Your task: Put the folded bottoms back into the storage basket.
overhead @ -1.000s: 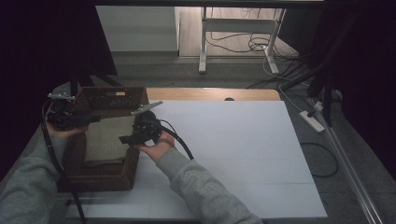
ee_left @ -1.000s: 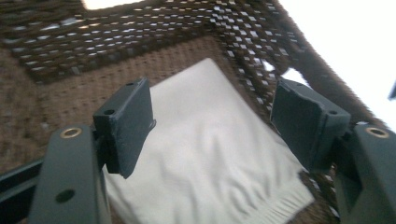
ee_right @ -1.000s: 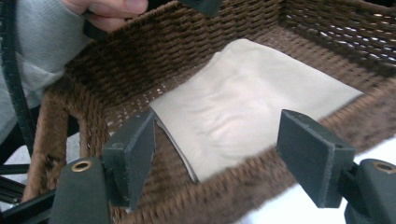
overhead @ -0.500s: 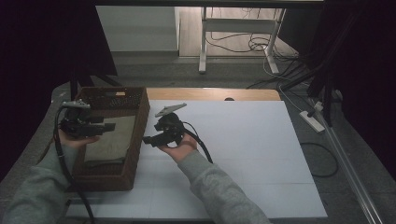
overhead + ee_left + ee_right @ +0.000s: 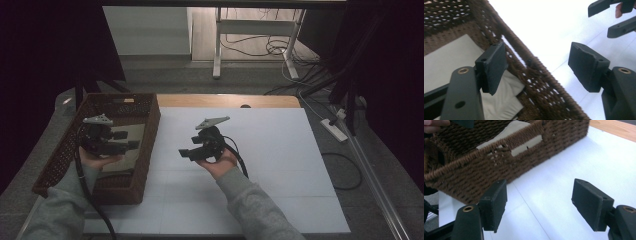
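Note:
A brown wicker basket (image 5: 145,150) stands at the table's left side, with a folded pale cloth (image 5: 131,137) lying inside it. My left gripper (image 5: 131,140) hovers over the basket, open and empty; its own view has the basket rim (image 5: 534,75) and the cloth (image 5: 451,62) between and behind its spread jaws (image 5: 537,67). My right gripper (image 5: 186,152) is held above the white board just right of the basket, open and empty. The basket's side wall (image 5: 506,157) and the cloth (image 5: 511,130) lie ahead of the right gripper (image 5: 539,202).
A white board (image 5: 280,165) covers the wooden table (image 5: 225,100). A metal stand (image 5: 250,35) and cables lie on the floor beyond the table. A power strip (image 5: 336,129) lies right of the table. The right gripper's jaws (image 5: 616,20) appear at the top right of the left gripper view.
My right gripper has pulled out of the basket and moved right over the white board. My left gripper has shifted right and toward me above the basket. The cloth stays inside.

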A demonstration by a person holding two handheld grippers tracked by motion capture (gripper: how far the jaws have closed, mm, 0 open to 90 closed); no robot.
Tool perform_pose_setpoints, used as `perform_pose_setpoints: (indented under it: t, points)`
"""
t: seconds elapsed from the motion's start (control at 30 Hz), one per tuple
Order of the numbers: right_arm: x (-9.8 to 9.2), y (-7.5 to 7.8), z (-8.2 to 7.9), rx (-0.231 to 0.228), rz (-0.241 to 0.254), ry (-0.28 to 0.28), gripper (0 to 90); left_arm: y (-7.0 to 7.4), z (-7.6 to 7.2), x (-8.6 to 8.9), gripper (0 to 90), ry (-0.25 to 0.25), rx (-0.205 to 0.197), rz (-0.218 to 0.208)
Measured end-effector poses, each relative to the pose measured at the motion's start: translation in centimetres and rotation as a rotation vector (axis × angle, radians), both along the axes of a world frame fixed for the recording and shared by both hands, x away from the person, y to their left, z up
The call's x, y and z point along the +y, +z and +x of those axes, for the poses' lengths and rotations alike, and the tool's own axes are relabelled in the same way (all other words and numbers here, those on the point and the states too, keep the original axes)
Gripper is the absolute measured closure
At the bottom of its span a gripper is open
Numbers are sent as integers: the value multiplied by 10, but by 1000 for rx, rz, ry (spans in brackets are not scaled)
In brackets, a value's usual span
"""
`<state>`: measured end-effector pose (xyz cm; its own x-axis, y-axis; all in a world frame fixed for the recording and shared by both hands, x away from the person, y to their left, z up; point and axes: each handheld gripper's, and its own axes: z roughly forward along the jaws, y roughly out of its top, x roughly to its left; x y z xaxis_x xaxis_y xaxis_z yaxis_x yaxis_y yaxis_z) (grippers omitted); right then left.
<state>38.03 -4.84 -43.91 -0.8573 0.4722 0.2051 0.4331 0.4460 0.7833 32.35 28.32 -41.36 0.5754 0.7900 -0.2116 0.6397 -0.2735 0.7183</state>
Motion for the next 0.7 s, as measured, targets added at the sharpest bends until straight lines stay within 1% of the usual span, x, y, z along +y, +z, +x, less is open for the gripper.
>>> perform_pose_setpoints:
  t: [0.2,0.3,0.47,0.63,0.7]
  points:
    - [-29,-2,-6,-8,-9,-26,285,-2,-8,-13,298,-9,0,-17]
    - [-46,-3,-9,-13,-13,-43,285,-3,-13,-20,299,-19,1,-17]
    - [-74,-5,-15,-9,-21,-73,283,-2,-22,-32,298,-31,-9,-21]
    - [-105,-9,-21,-3,-25,-110,284,-4,-30,-40,298,-39,-15,-24]
    - [-117,-11,-23,1,-29,-127,284,-5,-32,-42,298,-39,-16,-18]
